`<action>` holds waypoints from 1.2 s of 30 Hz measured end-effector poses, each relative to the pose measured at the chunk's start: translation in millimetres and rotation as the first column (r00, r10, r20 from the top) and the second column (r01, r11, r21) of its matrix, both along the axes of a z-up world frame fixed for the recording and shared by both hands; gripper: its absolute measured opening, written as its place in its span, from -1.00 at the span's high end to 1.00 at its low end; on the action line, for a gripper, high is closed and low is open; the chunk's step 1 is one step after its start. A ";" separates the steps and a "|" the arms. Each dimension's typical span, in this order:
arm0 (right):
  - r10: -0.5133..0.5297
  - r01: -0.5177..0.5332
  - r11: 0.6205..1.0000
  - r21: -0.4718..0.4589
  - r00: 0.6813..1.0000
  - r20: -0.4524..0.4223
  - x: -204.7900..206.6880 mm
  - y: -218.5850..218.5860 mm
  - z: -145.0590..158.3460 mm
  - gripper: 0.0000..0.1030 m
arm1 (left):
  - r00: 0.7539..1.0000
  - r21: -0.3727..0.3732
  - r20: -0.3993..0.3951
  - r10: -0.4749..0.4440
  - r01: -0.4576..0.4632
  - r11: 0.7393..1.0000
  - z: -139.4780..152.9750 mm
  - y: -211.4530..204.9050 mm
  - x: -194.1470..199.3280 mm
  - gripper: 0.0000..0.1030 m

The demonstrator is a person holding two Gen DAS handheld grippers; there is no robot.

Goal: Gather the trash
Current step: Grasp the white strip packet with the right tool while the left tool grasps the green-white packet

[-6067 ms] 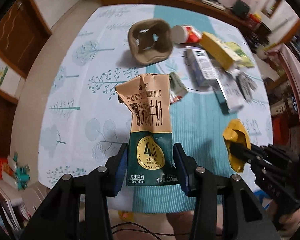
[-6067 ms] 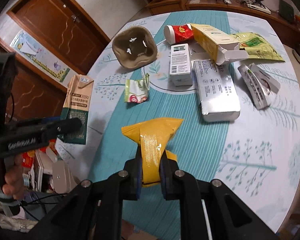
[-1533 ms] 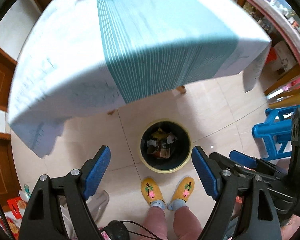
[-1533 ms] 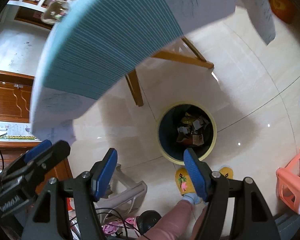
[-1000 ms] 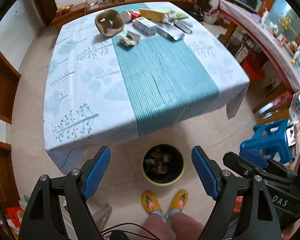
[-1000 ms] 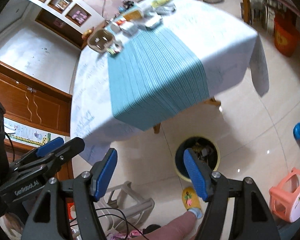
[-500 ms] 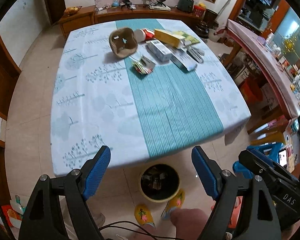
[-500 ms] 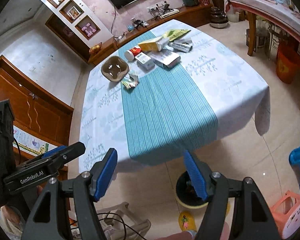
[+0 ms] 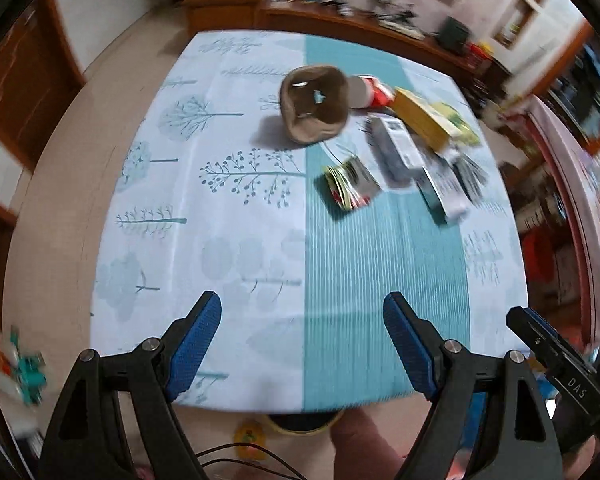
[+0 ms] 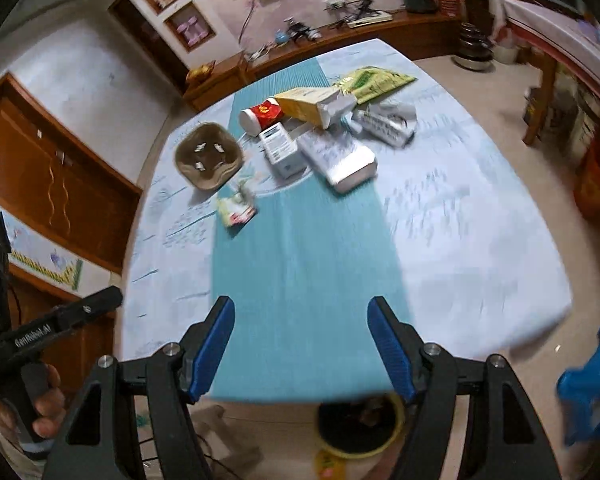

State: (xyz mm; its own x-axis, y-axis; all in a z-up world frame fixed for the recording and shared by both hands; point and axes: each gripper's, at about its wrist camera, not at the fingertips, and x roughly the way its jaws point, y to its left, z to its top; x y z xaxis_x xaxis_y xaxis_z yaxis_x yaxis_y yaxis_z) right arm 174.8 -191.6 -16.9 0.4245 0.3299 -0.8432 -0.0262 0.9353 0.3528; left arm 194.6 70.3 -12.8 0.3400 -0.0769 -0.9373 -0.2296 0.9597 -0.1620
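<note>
Hovering above the near edge of the table draped in a white tree-print cloth with a teal striped centre band (image 9: 228, 216), the left gripper (image 9: 302, 332) has its blue-padded jaws spread wide, nothing between them. Right gripper (image 10: 300, 332) likewise gaping and empty, over the teal band. Trash sits clustered at the far end: brown moulded-pulp cup tray (image 9: 314, 109), red-and-white paper cup on its side (image 10: 262, 118) just beside it, yellow cardboard carton (image 10: 304, 108), white printed boxes (image 10: 340, 156), green foil packet (image 10: 374, 80), and a small crumpled wrapper (image 9: 350, 188) lying nearest, apart from the rest. Bare cloth lies between jaws and litter. Round dark bin with yellow rim (image 10: 360, 426) stands on the floor below the table edge, scraps inside. Blue plastic stool (image 10: 588, 384) to its right. Both views are motion-blurred.
</note>
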 end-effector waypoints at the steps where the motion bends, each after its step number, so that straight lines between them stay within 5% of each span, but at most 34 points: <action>1: 0.019 -0.019 1.000 -0.013 1.000 -0.007 14.6 -5.4 -2.9 -0.34 | 1.000 -0.005 -0.014 0.018 -0.018 1.000 -3.5 -2.0 7.6 -0.59; 9: 0.170 -0.171 0.978 -0.116 0.985 -0.020 138.9 -56.1 -29.6 -0.34 | 0.980 -0.022 -0.135 0.149 -0.153 0.988 -50.9 -33.2 95.4 -0.59; 15: 0.340 -0.333 0.911 -0.243 0.940 -0.011 216.8 -69.4 -55.5 -0.35 | 0.961 0.028 -0.195 0.193 -0.192 0.981 -83.6 -45.0 139.6 -0.59; 23: 0.514 -0.510 0.816 -0.273 0.856 -0.062 252.4 -45.4 -89.3 -0.36 | 0.930 0.039 -0.262 0.256 -0.255 0.966 -112.3 -43.7 156.8 -0.59; 29: 0.542 -0.536 0.792 -0.293 0.838 -0.068 256.3 -42.6 -98.8 -0.36 | 0.919 0.049 -0.286 0.272 -0.269 0.962 -124.4 -46.7 164.7 -0.59; 36: 0.507 -0.503 0.815 -0.287 0.859 -0.069 264.0 -53.5 -95.5 0.29 | 0.915 0.072 -0.299 0.273 -0.263 0.962 -127.6 -51.6 172.5 0.03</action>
